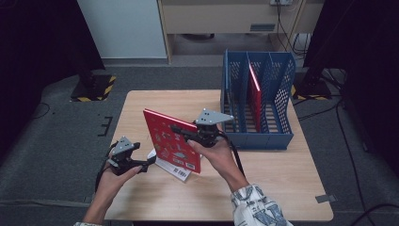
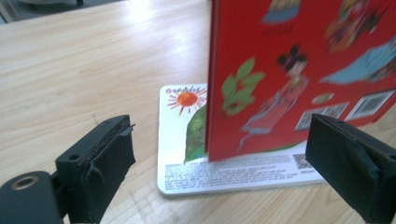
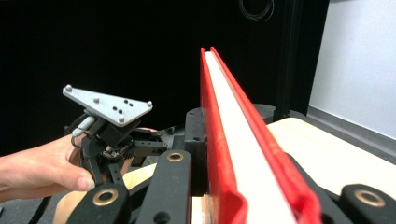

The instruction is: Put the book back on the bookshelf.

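My left gripper [image 2: 219,172] hangs released, jaws wide, just in front of the white picture book [image 2: 187,140] lying flat on the table [image 2: 70,70]. My right gripper [image 1: 200,134] is clenched on the top edge of the red picture book [image 1: 171,141], held upright over it. I worry the red one pivots in that one-edge grip and snags a divider of the blue file rack [image 1: 256,101].
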A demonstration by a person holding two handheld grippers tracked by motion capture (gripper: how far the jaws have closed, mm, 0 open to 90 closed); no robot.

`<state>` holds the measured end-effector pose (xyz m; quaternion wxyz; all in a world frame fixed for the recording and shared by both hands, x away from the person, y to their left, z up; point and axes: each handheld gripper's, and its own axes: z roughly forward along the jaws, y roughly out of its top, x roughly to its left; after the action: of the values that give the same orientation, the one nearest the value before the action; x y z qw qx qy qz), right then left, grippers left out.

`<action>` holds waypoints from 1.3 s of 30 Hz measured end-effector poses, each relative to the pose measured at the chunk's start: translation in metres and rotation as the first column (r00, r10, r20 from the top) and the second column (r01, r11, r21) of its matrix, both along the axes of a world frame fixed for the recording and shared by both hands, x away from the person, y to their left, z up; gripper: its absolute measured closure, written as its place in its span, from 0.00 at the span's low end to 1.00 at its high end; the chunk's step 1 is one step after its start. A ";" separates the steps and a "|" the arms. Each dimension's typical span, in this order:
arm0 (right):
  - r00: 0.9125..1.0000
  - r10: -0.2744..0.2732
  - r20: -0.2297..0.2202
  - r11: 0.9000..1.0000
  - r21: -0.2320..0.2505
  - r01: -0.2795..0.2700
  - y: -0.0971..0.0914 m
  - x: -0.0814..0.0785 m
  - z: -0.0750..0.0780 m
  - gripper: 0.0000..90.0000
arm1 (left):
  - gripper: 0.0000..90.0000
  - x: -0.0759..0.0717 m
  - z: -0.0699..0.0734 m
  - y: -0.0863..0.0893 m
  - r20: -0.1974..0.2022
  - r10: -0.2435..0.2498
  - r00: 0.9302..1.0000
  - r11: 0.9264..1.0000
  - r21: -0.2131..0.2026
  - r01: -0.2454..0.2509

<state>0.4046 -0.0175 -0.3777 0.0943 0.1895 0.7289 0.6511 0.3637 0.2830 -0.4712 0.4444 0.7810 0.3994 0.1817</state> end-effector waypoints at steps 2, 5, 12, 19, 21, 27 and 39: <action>1.000 -0.008 -0.003 1.000 0.001 0.008 -0.002 0.000 0.001 0.89 | 0.08 0.000 -0.002 0.000 -0.004 0.003 1.000 1.000 0.001 -0.003; 1.000 -0.016 0.001 1.000 0.005 0.016 -0.004 0.001 0.002 0.89 | 0.08 0.001 -0.005 0.000 -0.010 0.002 1.000 1.000 0.009 -0.002; 0.999 -0.036 0.003 0.999 -0.001 0.036 -0.008 0.003 0.003 0.89 | 0.07 0.002 -0.008 -0.001 -0.023 0.002 1.000 1.000 0.014 -0.002; 0.998 -0.055 0.006 0.998 0.003 0.055 -0.012 0.003 0.005 0.89 | 0.06 0.002 -0.012 -0.002 -0.033 -0.004 0.999 0.999 0.034 0.005; 0.998 -0.060 0.005 0.998 0.002 0.060 -0.014 0.004 0.006 0.89 | 0.06 0.002 -0.013 -0.003 -0.036 -0.003 0.999 0.999 0.033 0.004; 0.998 -0.069 0.007 0.998 0.004 0.069 -0.016 0.004 0.007 0.89 | 0.06 0.002 -0.015 -0.005 -0.041 -0.008 0.999 0.999 0.047 0.010; 0.994 -0.108 0.015 0.994 -0.001 0.108 -0.026 0.005 0.010 0.89 | 0.06 0.003 -0.023 -0.006 -0.062 -0.009 0.998 0.997 0.078 0.014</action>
<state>0.4093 -0.0437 -0.3674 0.1347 0.2237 0.7173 0.6460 0.3670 0.2775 -0.4937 0.4018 0.8054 0.4008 0.1707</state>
